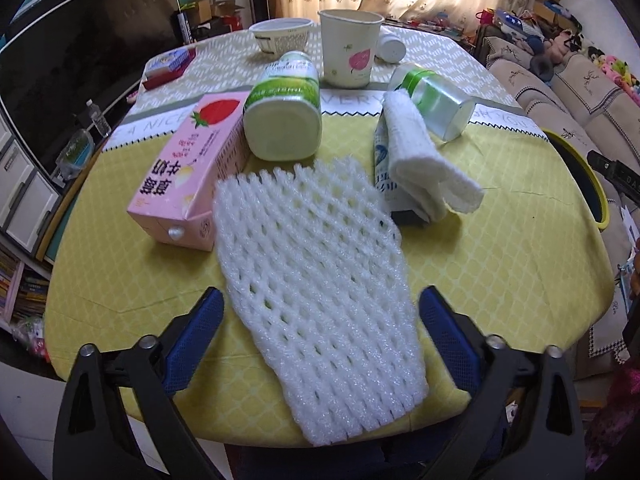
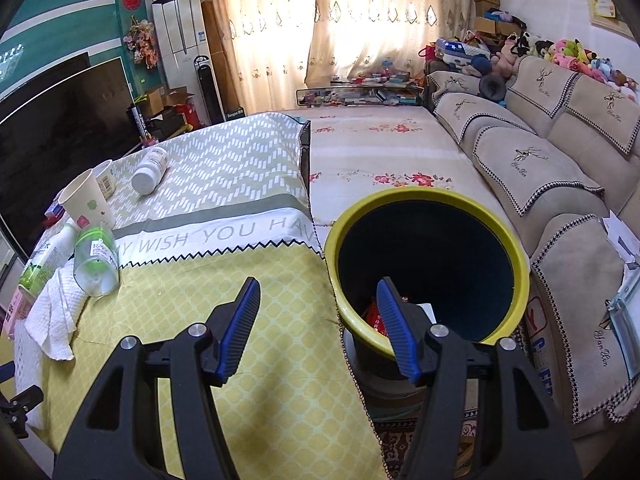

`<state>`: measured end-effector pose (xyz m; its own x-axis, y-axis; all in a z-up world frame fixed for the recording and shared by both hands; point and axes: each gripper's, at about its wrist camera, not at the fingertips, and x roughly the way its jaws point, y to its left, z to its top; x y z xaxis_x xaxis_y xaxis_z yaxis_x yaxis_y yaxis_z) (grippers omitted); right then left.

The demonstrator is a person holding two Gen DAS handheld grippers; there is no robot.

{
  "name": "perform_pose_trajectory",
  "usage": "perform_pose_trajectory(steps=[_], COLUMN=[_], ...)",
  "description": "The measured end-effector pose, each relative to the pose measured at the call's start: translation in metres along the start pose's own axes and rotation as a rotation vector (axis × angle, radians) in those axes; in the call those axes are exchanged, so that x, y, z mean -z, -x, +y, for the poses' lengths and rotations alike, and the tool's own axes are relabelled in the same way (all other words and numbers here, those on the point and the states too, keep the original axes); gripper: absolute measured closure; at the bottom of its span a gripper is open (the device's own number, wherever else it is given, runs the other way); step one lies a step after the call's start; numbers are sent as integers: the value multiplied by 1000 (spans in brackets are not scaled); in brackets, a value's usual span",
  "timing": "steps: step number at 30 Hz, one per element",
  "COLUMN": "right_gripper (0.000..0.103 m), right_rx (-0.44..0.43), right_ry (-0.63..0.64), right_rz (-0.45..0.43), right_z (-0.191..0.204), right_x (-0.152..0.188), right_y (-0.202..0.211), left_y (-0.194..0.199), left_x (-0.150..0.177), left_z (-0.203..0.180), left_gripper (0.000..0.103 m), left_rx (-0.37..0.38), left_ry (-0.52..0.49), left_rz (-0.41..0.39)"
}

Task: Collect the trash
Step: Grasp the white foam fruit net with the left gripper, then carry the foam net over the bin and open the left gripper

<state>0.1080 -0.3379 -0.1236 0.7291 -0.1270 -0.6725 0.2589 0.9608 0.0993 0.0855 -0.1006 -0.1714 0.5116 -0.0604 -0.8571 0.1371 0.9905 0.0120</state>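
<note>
Tablecloth reads "WISH YOU HAV"; left gripper fingers wide astride foam net; right gripper fingers apart, empty.

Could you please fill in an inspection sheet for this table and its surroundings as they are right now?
Surface: yellow tablecloth, wrinkled.
Job's things: foam net, pink carton, two lying bottles, paper cup, folded towel; bin beside the table already holds some trash.
Clutter: bowl, small white bottle.
Grippers: left gripper open astride the net; right gripper open, empty.
Cables: nothing seen.
Surroundings: sofa, television, curtains.
</note>
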Motion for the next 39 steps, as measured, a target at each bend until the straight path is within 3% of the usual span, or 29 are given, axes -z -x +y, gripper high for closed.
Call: perform_pose_trajectory(steps=[1, 3, 11, 17, 27, 33, 39], right_gripper=[45, 45, 45, 45, 45, 45, 45], right_rx=[-1, -3, -11, -24, 0, 62, 146], right_ry=[-1, -1, 3, 5, -17, -36, -97], right_rz=[-1, -3, 2, 4, -22, -40, -57], right_z=[0, 0, 3, 5, -11, -34, -74], right_x=[0, -1, 0, 2, 2, 3, 7], right_y=[0, 1, 0, 1, 13, 25, 34], left_y=[-2, -2, 15, 34, 75, 80, 66], left_x=[0, 0, 0, 3, -13, -41, -78], left_z=[1, 3, 2, 7, -8, -53, -128], left_gripper=[23, 29, 75, 79, 79, 79, 79], left_rx=[8, 22, 54, 76, 121, 223, 374], left_ry=[4, 6, -42, -70, -131, -231, -349], left_rz=[6, 6, -41, -71, -194, -242, -244])
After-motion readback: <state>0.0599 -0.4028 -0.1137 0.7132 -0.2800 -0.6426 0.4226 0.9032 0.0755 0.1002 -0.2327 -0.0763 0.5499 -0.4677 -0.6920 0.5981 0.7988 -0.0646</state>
